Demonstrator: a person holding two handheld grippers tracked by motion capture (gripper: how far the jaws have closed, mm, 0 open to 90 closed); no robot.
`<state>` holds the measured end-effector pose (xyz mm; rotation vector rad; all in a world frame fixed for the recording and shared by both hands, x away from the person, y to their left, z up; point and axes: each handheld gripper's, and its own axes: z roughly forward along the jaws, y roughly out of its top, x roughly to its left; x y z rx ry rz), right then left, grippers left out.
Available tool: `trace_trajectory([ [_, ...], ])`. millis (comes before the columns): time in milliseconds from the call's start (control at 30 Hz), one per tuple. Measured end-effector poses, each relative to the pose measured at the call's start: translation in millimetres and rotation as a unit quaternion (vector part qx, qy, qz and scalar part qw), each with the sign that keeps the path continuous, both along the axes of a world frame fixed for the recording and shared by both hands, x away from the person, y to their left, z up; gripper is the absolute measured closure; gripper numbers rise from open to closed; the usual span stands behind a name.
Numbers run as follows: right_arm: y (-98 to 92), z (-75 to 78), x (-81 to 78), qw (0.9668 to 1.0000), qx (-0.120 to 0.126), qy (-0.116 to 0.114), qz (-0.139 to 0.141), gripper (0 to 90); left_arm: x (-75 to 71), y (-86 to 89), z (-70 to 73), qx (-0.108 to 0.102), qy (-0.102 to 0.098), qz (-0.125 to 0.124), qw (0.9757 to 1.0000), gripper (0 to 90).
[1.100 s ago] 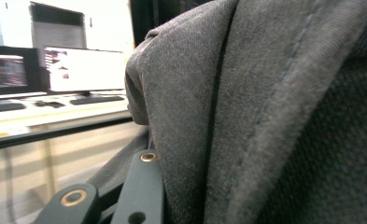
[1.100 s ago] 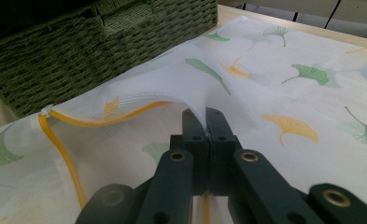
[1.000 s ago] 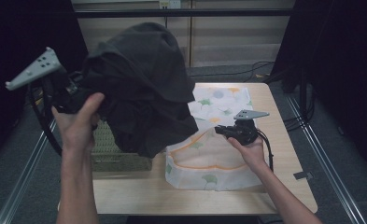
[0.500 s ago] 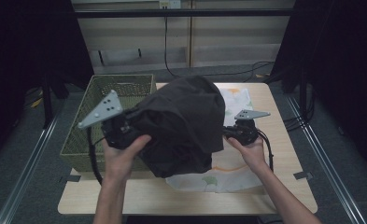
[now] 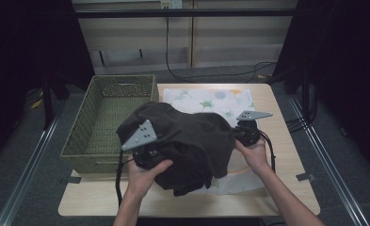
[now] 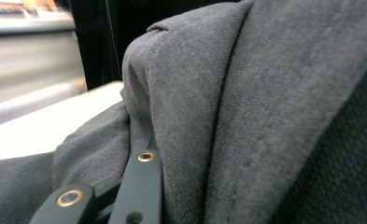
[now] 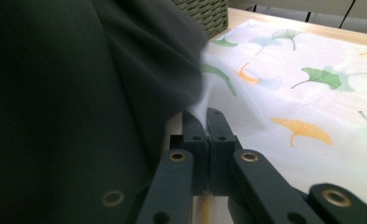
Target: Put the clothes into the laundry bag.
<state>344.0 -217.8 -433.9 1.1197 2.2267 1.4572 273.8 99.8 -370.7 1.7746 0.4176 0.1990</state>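
Dark grey garment (image 5: 187,146) lies bunched over the middle of the table (image 5: 286,188), between the 2 grippers. Left gripper (image 5: 147,153) is buried in its near-left folds, cloth caught between the jaws. Right gripper (image 5: 246,134), just right of the heap, has its jaws pressed together on an edge of the leaf-print cloth (image 7: 312,84) spread beneath. A wicker basket (image 5: 86,127) stands beyond the left gripper.

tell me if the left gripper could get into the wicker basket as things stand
Probably yes. The wicker basket sits open-topped right beside the left gripper, nothing lying across it, though that gripper holds the dark garment.
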Motion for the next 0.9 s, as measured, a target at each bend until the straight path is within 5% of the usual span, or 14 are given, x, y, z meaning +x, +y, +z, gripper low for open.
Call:
trace_trajectory([
  [33, 3.2, -0.9, -1.0, 1.0000, -0.007, 0.003, 0.002, 89.3, -0.5, -9.3, -13.1, 0.021, 0.004, -0.001, 0.9998, 69.6],
  [200, 4.8, -2.5, -0.9, 0.9999, -0.012, 0.005, 0.004, 89.3, 5.0, -19.7, -38.0, 0.030, 0.025, -0.020, 0.9990, 69.3],
  [333, 5.1, -2.8, -1.5, 0.9999, -0.014, 0.007, 0.005, 89.3, 9.1, -35.9, -68.2, 0.103, 0.044, -0.017, 0.9935, 69.0],
  [400, 5.7, -2.8, -1.7, 0.9999, -0.015, 0.006, 0.005, 89.3, 10.2, -38.8, -74.4, 0.103, 0.053, -0.015, 0.9931, 68.9],
  [433, 6.3, -2.5, -2.3, 0.9998, -0.018, 0.006, 0.005, 89.4, 12.0, -43.0, -84.7, 0.124, 0.058, -0.009, 0.9905, 68.9],
  [467, 6.2, -2.2, -2.6, 0.9998, -0.019, 0.005, 0.006, 89.4, 12.0, -43.0, -84.7, 0.124, 0.058, -0.009, 0.9905, 68.9],
  [500, 6.2, -1.9, -2.9, 0.9998, -0.020, 0.004, 0.006, 89.4, 13.2, -50.2, -100.8, 0.168, 0.058, 0.000, 0.9840, 68.8],
  [533, 6.2, -1.9, -2.9, 0.9998, -0.020, 0.004, 0.006, 89.4, 13.2, -50.2, -100.8, 0.168, 0.058, 0.000, 0.9840, 68.7],
  [600, 8.8, -1.3, -4.2, 0.9997, -0.024, 0.004, 0.009, 89.3, 13.7, -57.7, -116.6, 0.213, 0.046, 0.011, 0.9760, 68.6],
  [667, 10.9, -1.2, -5.0, 0.9996, -0.027, 0.004, 0.009, 89.3, 12.2, -59.1, -116.2, 0.215, 0.046, 0.018, 0.9753, 68.4],
  [700, 13.9, -0.3, -6.3, 0.9995, -0.028, 0.001, 0.012, 89.4, 12.2, -59.9, -115.0, 0.226, 0.043, 0.018, 0.9730, 68.3],
  [833, 16.1, 0.1, -7.0, 0.9995, -0.029, 0.000, 0.011, 89.4, 13.9, -58.0, -116.1, 0.205, 0.057, 0.016, 0.9771, 65.9],
  [900, 16.0, -1.7, -6.5, 0.9994, -0.032, 0.003, 0.009, 89.3, 12.3, -56.2, -112.6, 0.193, 0.060, 0.012, 0.9792, 55.7],
])
